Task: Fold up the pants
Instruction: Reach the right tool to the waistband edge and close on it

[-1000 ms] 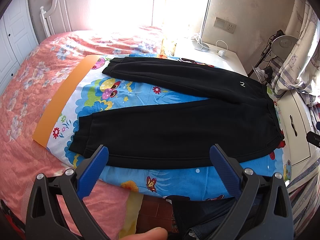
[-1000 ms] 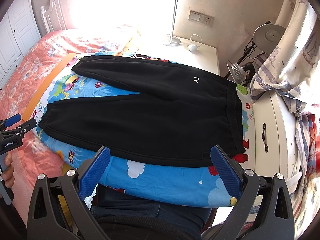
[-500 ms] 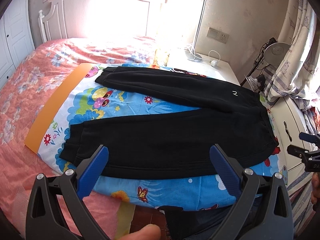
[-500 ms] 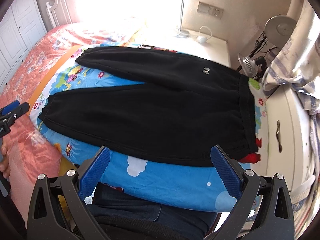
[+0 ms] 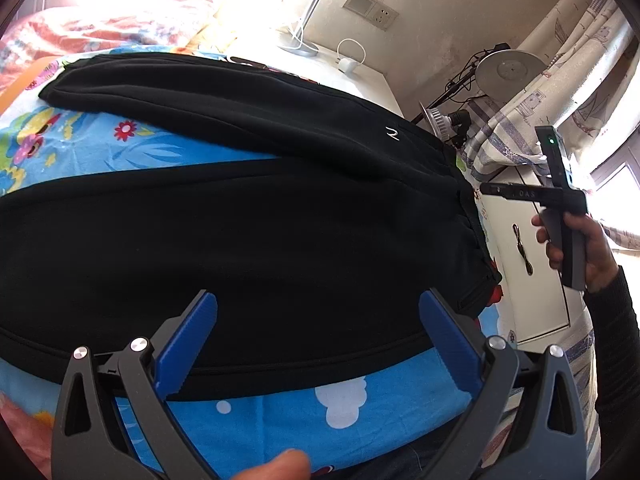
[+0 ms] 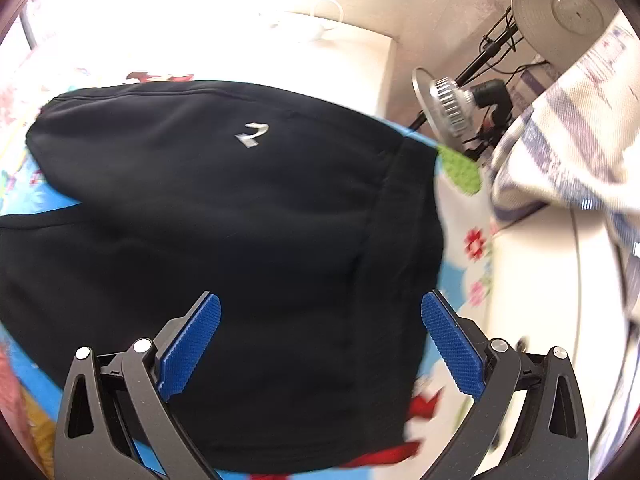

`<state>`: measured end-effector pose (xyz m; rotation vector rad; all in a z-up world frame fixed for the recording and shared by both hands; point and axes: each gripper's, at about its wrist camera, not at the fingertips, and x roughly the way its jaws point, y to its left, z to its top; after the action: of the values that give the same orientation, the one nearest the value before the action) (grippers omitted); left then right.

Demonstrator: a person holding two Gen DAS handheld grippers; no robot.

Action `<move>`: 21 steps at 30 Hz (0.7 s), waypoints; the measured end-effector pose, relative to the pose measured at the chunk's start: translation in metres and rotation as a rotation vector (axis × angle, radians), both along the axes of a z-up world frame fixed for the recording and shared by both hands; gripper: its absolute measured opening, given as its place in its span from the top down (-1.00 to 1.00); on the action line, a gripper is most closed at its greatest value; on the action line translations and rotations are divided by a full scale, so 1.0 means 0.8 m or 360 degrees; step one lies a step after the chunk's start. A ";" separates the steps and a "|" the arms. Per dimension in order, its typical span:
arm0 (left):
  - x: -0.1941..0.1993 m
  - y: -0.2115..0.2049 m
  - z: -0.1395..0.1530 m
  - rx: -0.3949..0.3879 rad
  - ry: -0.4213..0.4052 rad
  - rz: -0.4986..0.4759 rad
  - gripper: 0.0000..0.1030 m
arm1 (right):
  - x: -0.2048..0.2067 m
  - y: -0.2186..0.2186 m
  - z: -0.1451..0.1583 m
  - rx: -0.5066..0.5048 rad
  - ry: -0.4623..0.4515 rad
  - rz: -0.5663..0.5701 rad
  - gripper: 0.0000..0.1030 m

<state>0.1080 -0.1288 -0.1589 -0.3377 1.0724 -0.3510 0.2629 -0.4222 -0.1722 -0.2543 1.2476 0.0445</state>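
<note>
Black pants (image 5: 280, 216) lie spread flat on a bright blue cartoon sheet (image 5: 280, 396), legs to the left and waistband (image 6: 404, 216) to the right, with a small white logo (image 6: 252, 134) on the far leg. My left gripper (image 5: 318, 340) is open and empty, low over the near leg's lower edge. My right gripper (image 6: 320, 340) is open and empty, close above the hip area beside the waistband. In the left wrist view the right gripper's body (image 5: 560, 200) shows in a hand at the right.
A white cabinet (image 5: 528, 264) stands right of the bed's edge. A nightstand (image 5: 340, 76) with a charger sits at the back. A lamp (image 6: 560, 4), a round metal light (image 6: 444, 104) and a striped cloth (image 6: 560, 140) crowd the right side. A pink floral bedspread (image 5: 80, 28) lies beyond.
Both grippers have moved down and forward, much closer to the pants. The right gripper has moved toward the waistband, and the left toward the right over the near leg. Both stay open.
</note>
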 end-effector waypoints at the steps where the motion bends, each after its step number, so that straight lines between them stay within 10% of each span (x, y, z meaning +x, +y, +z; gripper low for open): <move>1: 0.009 -0.003 -0.009 -0.0023 0.0028 0.0003 -0.96 | 0.025 -0.020 -0.006 0.0037 0.0035 -0.0018 -0.84; 4: 0.022 0.000 -0.028 -0.0017 0.0058 0.0061 -0.96 | 0.090 -0.054 -0.023 0.0046 0.0102 -0.0025 -0.40; 18: 0.001 0.104 -0.044 0.0043 0.0244 0.0517 -0.96 | 0.214 -0.045 -0.108 0.0131 0.0358 0.0245 -0.30; 21: 0.001 0.120 -0.049 0.0041 0.0265 0.0577 -0.96 | 0.216 -0.051 -0.106 0.0218 0.0379 0.0302 0.02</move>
<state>0.1086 -0.0331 -0.1979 -0.5360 1.1515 0.0153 0.4360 -0.4628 -0.2571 -0.2531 1.4470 0.3308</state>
